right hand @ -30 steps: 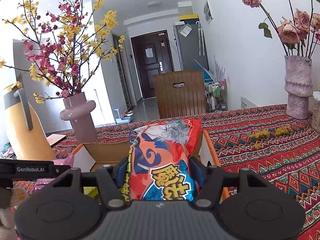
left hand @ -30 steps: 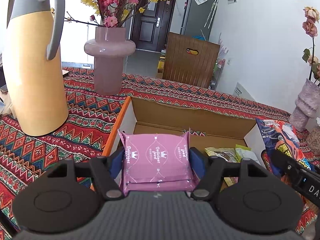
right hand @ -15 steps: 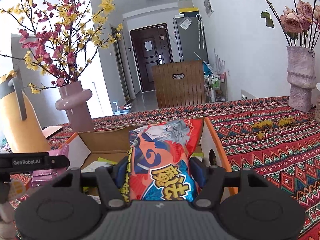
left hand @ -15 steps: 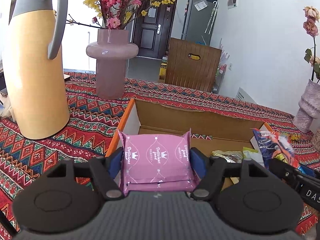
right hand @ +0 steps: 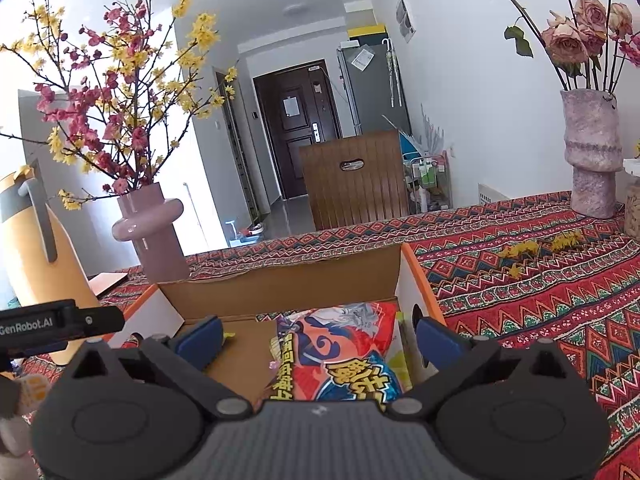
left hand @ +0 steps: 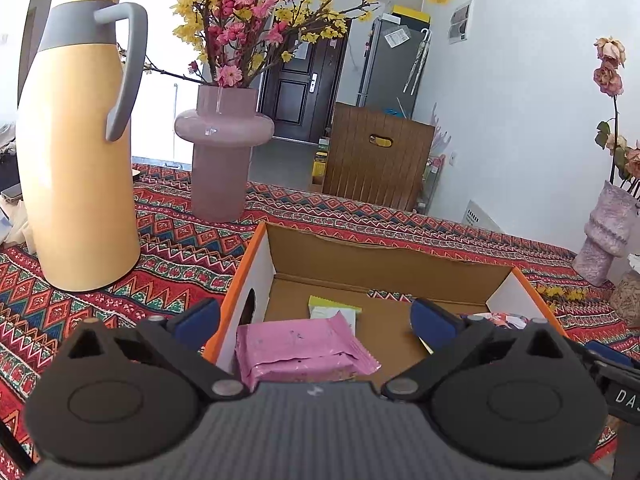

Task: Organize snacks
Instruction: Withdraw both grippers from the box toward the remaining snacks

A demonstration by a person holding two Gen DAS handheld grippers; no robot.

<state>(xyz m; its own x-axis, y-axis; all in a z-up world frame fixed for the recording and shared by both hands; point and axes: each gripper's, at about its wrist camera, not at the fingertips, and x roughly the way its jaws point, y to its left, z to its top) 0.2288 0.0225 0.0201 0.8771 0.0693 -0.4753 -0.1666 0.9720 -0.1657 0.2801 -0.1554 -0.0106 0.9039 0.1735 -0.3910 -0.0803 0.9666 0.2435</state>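
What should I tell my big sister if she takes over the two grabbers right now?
Left gripper: open, holding nothing, over the left end of the cardboard box.
Right gripper: open, holding nothing, over the box's right end.
Pink snack pack: lying in the box by its left wall.
Red and blue snack bag: lying in the box near its right wall.
A small yellow-green packet is in there too.
Done: both snacks are in the box.
Left: lift both grippers clear and look around for more snacks; none show on the tablecloth from here.
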